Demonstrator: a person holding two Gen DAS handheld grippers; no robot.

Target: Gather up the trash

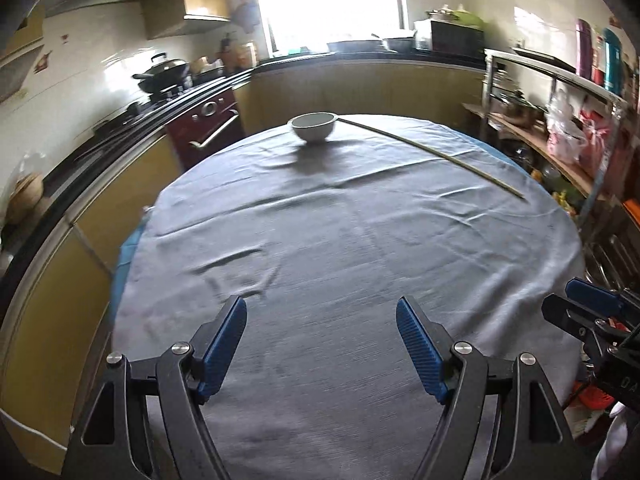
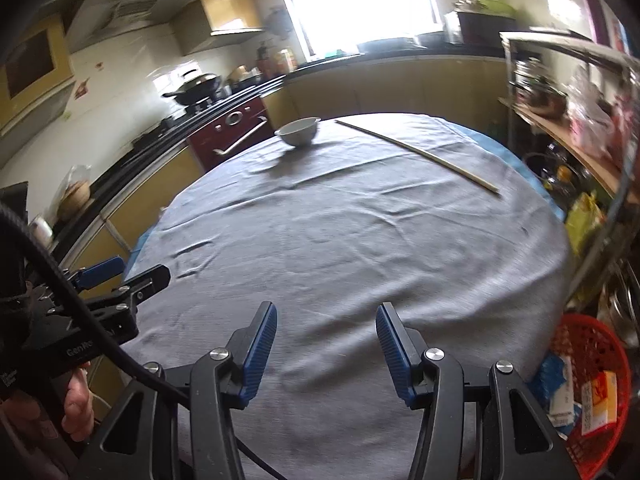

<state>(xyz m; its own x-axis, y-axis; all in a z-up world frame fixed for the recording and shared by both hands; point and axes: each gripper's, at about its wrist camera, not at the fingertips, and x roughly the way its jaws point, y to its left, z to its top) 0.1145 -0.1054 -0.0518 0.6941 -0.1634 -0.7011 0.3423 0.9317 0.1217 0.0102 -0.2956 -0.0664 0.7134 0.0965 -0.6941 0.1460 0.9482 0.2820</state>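
Observation:
A round table under a grey cloth [image 1: 340,240] [image 2: 360,240] fills both views. At its far side stands a white bowl [image 1: 312,126] [image 2: 298,132], and a long thin pale stick [image 1: 432,152] [image 2: 416,152] lies to the bowl's right. My left gripper [image 1: 321,304] hovers over the near part of the cloth, open and empty. My right gripper [image 2: 326,308] is beside it, also open with nothing between its fingers. A red mesh basket [image 2: 600,344] holding cartons and wrappers sits low at the table's right edge. Each gripper shows at the side of the other's view [image 1: 576,304] [image 2: 140,268].
A kitchen counter with a wok on a stove [image 1: 164,72] and a dark red oven [image 1: 208,128] runs along the left and back. A metal shelf rack [image 1: 560,120] crowded with bags and bottles stands close on the right. A hand [image 2: 76,404] grips the left tool.

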